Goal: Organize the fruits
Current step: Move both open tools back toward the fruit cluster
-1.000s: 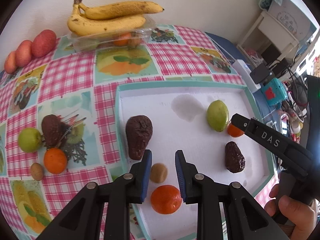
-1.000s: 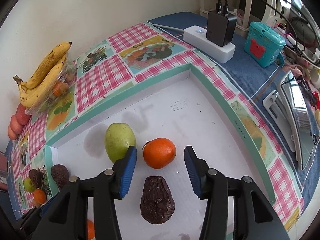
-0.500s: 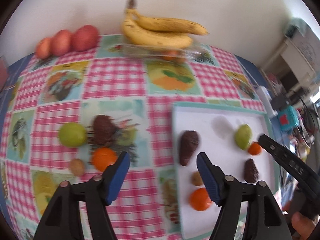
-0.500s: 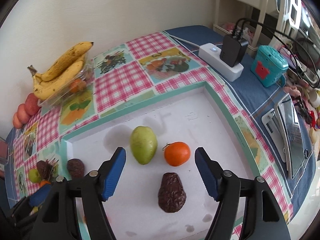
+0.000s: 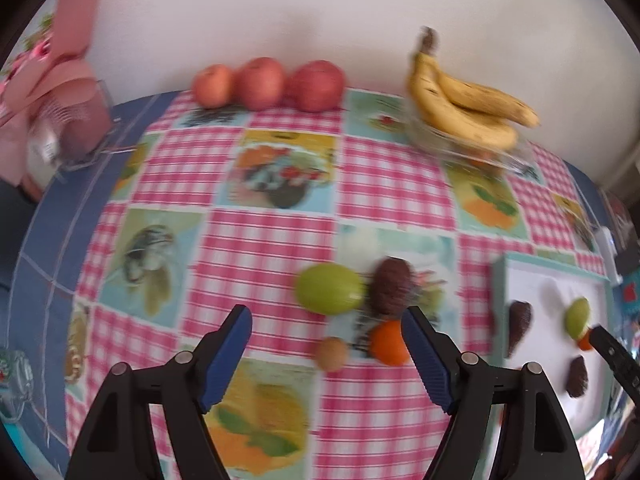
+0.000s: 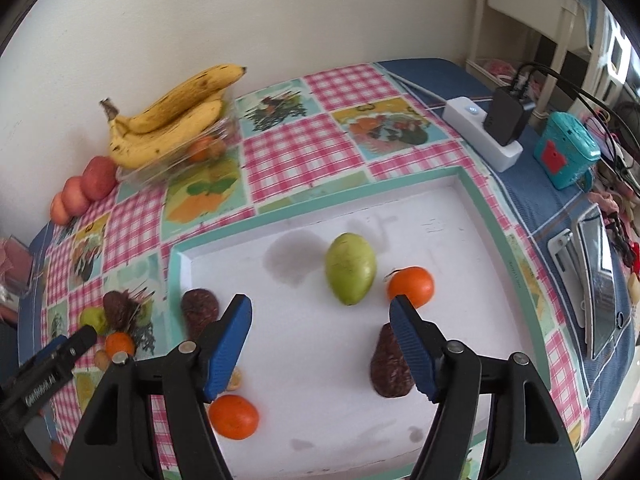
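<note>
My left gripper is open and empty above the checked tablecloth. Just ahead of it lie a green fruit, a dark avocado, an orange and a small brown kiwi. My right gripper is open and empty over the white tray. In the tray lie a green fruit, two oranges and two dark avocados. The left gripper's finger shows at the right wrist view's left edge.
Bananas rest on a clear container at the back by the wall, with three red apples to their left. A pink bow and clear box stand far left. A power strip and teal toy lie right of the tray.
My left gripper has left the kiwi in the tray, opened wide and swung left to the loose fruits on the cloth. My right gripper has opened wider and drawn back from the orange.
</note>
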The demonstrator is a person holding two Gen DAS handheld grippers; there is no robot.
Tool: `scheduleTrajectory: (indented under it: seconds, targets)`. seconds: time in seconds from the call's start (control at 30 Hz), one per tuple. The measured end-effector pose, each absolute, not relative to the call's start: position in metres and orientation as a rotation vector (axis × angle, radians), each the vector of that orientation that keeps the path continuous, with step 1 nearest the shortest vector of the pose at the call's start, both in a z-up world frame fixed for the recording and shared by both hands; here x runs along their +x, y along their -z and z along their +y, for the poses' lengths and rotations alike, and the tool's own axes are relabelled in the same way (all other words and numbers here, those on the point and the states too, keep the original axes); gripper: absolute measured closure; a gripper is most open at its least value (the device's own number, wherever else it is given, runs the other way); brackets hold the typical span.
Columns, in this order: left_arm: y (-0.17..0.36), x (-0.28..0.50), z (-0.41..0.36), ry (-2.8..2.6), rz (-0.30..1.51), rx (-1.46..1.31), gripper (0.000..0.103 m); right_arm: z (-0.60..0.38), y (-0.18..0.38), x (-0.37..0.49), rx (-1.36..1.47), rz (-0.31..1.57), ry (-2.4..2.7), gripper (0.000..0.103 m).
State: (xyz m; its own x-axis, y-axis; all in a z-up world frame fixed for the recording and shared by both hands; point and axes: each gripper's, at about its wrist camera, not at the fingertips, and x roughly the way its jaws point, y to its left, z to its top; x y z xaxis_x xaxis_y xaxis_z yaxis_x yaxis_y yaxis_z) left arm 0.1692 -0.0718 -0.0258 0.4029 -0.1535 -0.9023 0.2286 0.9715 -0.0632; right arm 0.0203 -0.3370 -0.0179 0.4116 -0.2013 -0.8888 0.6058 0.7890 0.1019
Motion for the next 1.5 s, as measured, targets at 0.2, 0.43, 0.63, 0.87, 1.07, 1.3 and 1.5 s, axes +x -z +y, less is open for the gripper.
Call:
scheduleTrajectory:
  seconds: [0.2, 0.43, 0.63, 0.87, 1.07, 1.3, 1.5]
  targets:
    - [0.021, 0.179, -0.037, 0.164, 1.117, 0.039, 0.022, -0.323, 0.018, 0.026, 0.424, 1.043, 0.501, 0.031]
    - [0.014, 0.183, -0.009, 0.114, 1.106, 0.011, 0.022, -0.305, 0.018, 0.034, 0.402, 1.054, 0.469, 0.031]
    - [0.005, 0.184, 0.009, 0.077, 1.087, -0.008, 0.016, -0.287, 0.016, 0.045, 0.384, 1.057, 0.434, 0.031]
    - [0.000, 0.183, 0.022, 0.031, 1.055, -0.009, 0.000, -0.254, 0.012, 0.062, 0.338, 1.050, 0.370, 0.031]
    - [0.004, 0.184, 0.023, 0.028, 1.058, -0.025, 0.000, -0.230, 0.010, 0.074, 0.300, 1.015, 0.301, 0.003]
    - [0.018, 0.187, 0.022, 0.039, 1.082, -0.054, 0.000, -0.216, 0.016, 0.084, 0.293, 1.015, 0.268, 0.003]
    - [0.024, 0.190, 0.030, 0.000, 1.074, -0.107, 0.000, -0.208, 0.022, 0.093, 0.326, 1.007, 0.218, 0.003]
